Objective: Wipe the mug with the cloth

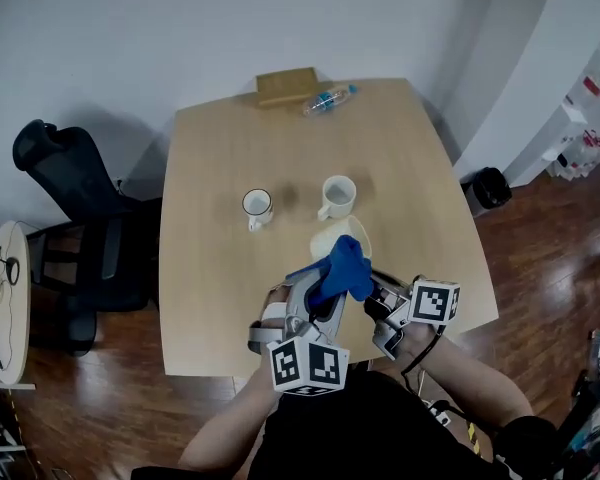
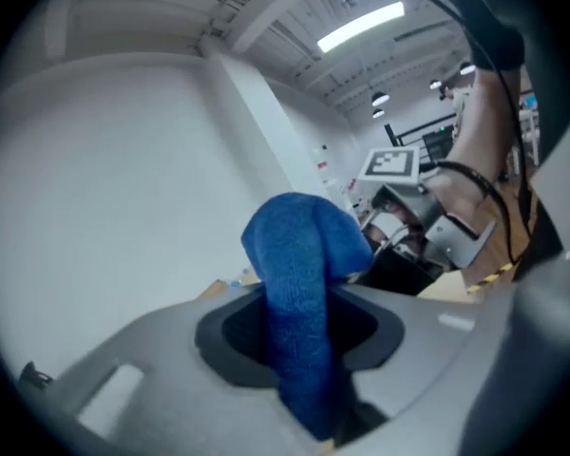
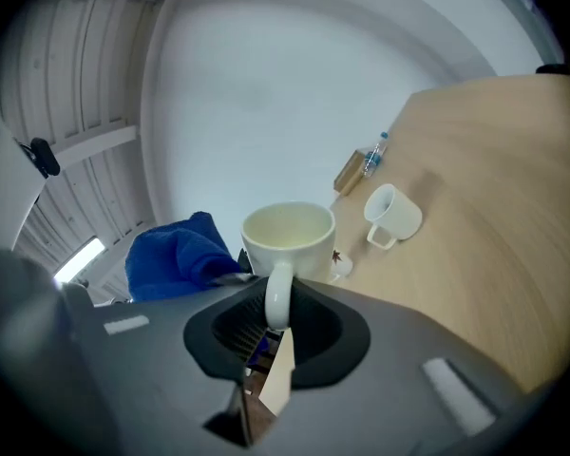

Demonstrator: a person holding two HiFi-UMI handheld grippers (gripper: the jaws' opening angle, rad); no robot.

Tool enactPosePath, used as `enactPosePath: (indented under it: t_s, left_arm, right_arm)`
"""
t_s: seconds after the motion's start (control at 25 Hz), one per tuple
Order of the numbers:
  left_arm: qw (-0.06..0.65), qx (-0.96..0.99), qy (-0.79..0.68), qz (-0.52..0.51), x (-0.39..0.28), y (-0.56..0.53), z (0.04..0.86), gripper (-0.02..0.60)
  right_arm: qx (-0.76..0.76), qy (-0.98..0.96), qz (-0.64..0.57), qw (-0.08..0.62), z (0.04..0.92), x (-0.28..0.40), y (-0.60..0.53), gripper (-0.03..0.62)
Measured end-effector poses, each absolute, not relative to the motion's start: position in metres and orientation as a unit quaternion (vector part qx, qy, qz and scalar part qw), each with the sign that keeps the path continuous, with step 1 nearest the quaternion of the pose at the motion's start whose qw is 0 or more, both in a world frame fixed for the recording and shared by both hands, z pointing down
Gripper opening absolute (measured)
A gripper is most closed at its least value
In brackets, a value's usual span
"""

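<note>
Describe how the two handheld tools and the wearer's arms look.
The left tool and right tool are grey shells with black recessed centres. Each carries a white cube with black square markers. A black cable runs along the right arm. The person wears a black top, forearms bare.

Royal-blue cloth (image 1: 342,268) and cream mug (image 1: 332,236) above the pale-wood table (image 1: 220,148)'s near edge, white mug (image 1: 337,197) and dark-rimmed white mug (image 1: 257,206) mid-table, tan box (image 1: 286,86) and blue-labelled clear bottle (image 1: 329,99) at the table's far edge, black office chair (image 1: 70,183) left of the table
</note>
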State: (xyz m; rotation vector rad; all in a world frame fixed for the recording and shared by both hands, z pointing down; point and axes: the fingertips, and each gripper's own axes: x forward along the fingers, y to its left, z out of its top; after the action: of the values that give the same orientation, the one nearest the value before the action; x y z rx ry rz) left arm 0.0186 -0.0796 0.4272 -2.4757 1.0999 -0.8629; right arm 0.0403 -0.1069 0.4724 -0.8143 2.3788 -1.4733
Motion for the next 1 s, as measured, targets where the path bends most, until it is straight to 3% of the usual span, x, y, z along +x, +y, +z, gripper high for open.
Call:
enactPosePath:
  t_s: [0.16, 0.28, 0.68, 1.0]
  left_arm:
    - [0.185, -0.839, 0.403, -0.315, 0.017, -0.089, 0.441, 0.129]
    - [0.171, -0.852, 0.387, -0.307, 0.017, -0.085, 0.439, 0.129]
    - [-0.12, -0.963, 0.158, -0.183, -0.005, -0.061, 0.372, 0.129]
    - [-0.281, -0.949, -0.064, -0.126, -0.023, -0.031, 0.358, 0.13]
  right_arm:
    - [-0.267, 0.807, -0.512, 0.123, 0.47, 0.031, -0.103, 0.044]
    - [-0.277, 0.816, -0.498, 0.1, 0.471, 0.037, -0.099, 0.044]
    - [-0.178, 0.9, -0.396, 0.037, 0.423, 0.055, -0.041, 0.044]
    - [-0.045, 0.942, -0.333, -0.008, 0.382, 0.056, 0.02, 0.044]
